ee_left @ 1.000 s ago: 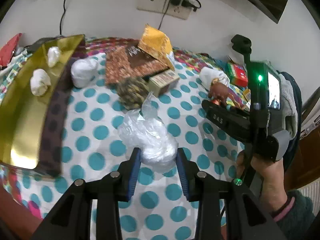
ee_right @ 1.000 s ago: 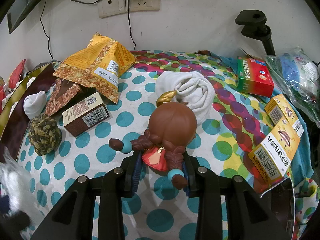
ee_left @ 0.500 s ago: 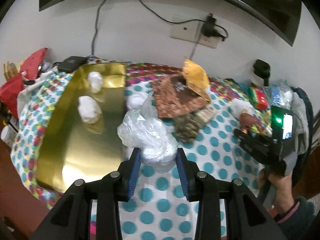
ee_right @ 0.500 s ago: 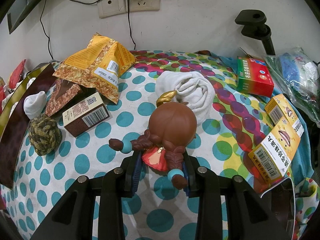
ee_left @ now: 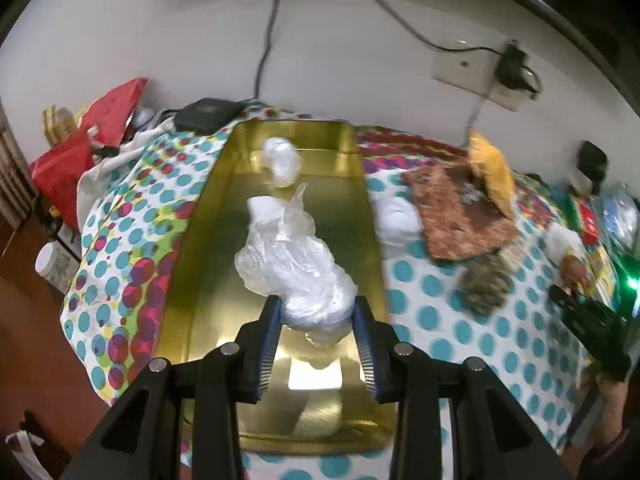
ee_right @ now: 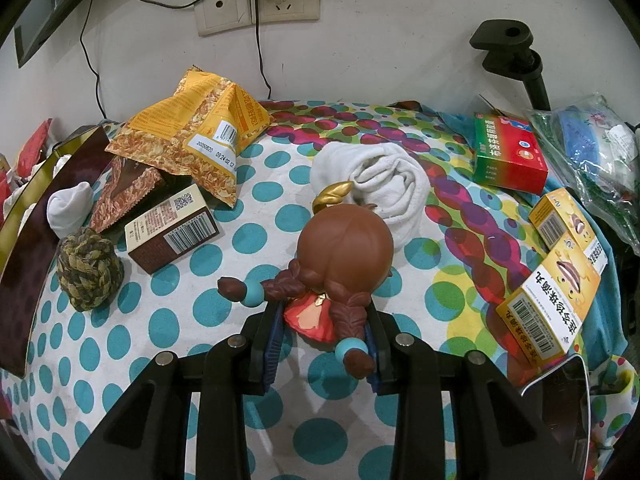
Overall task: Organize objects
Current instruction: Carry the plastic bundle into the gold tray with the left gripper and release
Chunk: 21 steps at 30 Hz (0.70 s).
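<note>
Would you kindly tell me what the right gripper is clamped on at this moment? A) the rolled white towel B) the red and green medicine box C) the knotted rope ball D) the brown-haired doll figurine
D: in the right wrist view the right gripper has its blue pads pressed against the red dress of the doll figurine.

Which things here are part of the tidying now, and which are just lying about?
In play:
- crumpled clear plastic bag in left gripper
- shiny gold tray
- brown-haired braided doll in right gripper

Lying about:
- yellow snack packet
- knotted rope ball
- rolled white towel
</note>
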Tool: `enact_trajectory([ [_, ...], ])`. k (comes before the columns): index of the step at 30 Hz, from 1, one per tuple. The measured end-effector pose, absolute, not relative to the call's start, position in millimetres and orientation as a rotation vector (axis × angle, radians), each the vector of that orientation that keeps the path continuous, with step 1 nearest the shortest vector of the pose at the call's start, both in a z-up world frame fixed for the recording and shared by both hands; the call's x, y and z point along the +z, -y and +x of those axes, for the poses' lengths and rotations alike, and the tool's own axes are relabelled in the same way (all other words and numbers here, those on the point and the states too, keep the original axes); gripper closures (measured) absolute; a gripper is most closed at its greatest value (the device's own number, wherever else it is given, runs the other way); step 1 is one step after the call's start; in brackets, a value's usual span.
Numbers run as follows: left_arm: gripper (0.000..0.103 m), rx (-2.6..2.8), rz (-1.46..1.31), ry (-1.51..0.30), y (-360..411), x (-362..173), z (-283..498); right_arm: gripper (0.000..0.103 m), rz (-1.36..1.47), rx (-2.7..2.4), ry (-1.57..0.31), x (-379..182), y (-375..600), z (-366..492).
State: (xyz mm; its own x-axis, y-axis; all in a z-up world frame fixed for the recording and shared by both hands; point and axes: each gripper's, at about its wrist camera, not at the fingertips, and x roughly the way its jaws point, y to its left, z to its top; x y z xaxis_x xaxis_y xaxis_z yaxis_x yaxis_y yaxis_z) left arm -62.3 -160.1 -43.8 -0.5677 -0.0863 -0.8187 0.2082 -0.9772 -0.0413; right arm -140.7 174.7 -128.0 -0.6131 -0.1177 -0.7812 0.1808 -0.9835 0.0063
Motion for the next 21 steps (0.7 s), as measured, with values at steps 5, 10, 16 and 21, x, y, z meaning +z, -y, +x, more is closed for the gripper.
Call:
enact_trajectory([
  [5,0.067,-2.571,1.417,-0.239,189.2,-61.5,-72.5,0.071,1.291,-2.681,-0.119,-128.1,-174.6,-140.9],
  [10,0.067,-2.542,1.463,-0.216,199.4,-77.7,-75.4,0.071,1.292,-2.681,-0.119,-127.8,-174.2,-141.0],
  [16,0.066,-2.530,1.485,-0.208,202.7,-87.1,-76.0,0.071,1.293,-2.682,-0.123,-127.2,-174.1,-141.5],
  [21,0.064,-2.542,1.484,-0.210,203.3,-90.0,-77.4,0.071,1.294,-2.681,-0.124,-127.0,-173.8,-141.9],
])
